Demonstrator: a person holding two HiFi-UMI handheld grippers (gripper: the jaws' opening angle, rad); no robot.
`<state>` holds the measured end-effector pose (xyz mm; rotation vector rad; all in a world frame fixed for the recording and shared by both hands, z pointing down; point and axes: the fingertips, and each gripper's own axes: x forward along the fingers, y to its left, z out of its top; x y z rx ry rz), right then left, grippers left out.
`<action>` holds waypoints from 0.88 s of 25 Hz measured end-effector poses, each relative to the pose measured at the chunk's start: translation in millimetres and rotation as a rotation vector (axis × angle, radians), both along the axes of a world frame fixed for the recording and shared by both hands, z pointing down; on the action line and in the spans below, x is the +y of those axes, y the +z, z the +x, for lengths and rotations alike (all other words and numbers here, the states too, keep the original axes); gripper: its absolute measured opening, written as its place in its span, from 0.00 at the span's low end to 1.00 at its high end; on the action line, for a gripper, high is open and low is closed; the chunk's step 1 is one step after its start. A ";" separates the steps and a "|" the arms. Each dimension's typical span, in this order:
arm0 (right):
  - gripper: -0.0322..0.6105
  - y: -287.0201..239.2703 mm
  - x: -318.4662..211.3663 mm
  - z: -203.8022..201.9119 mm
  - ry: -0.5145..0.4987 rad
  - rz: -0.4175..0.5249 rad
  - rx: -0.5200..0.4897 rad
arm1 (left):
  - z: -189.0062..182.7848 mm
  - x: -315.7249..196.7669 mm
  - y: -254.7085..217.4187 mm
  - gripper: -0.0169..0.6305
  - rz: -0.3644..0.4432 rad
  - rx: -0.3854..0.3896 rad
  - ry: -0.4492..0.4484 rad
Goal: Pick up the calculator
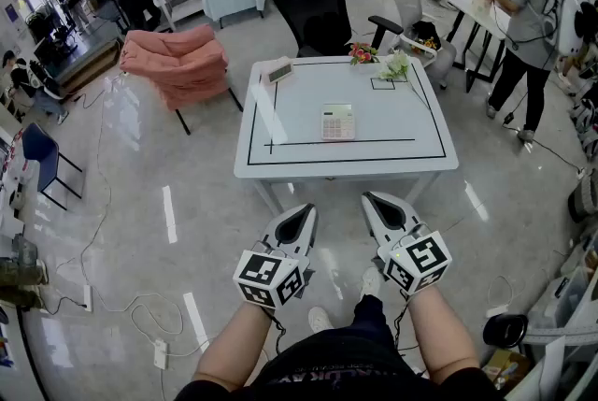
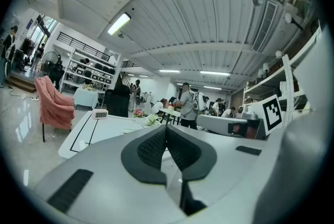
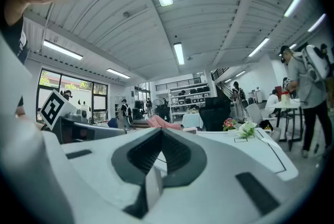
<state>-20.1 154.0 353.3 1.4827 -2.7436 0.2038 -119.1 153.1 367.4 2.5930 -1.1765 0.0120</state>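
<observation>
A white calculator (image 1: 338, 121) lies flat near the middle of the white table (image 1: 280, 158), inside its black outline. Both grippers hang in front of the table's near edge, over the floor, well short of the calculator. My left gripper (image 1: 302, 211) is shut with nothing in it, its dark pads (image 2: 156, 145) pressed together. To its right my right gripper (image 1: 373, 200) is likewise shut and empty, with its pads (image 3: 175, 151) meeting. The gripper views look level across the tabletop and the calculator does not show in them.
A small digital clock (image 1: 280, 70) sits at the table's far left corner, with flowers (image 1: 363, 53) and a white bouquet (image 1: 396, 65) at the far right. A black chair (image 1: 313, 2) stands behind the table and a pink-draped chair (image 1: 179, 64) to its left. People work at the right.
</observation>
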 end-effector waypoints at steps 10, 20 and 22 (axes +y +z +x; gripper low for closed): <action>0.05 1.6 -8.5 7.9 -0.014 -0.006 -0.016 | 8.1 -10.9 1.9 0.03 0.016 -0.002 -0.007; 0.39 9.1 -47.1 36.7 -0.040 -0.036 -0.080 | 40.1 -46.0 11.5 0.56 0.010 -0.060 0.018; 0.39 10.7 -59.2 47.6 -0.035 -0.044 -0.089 | 49.1 -56.0 12.2 0.56 0.004 -0.058 0.018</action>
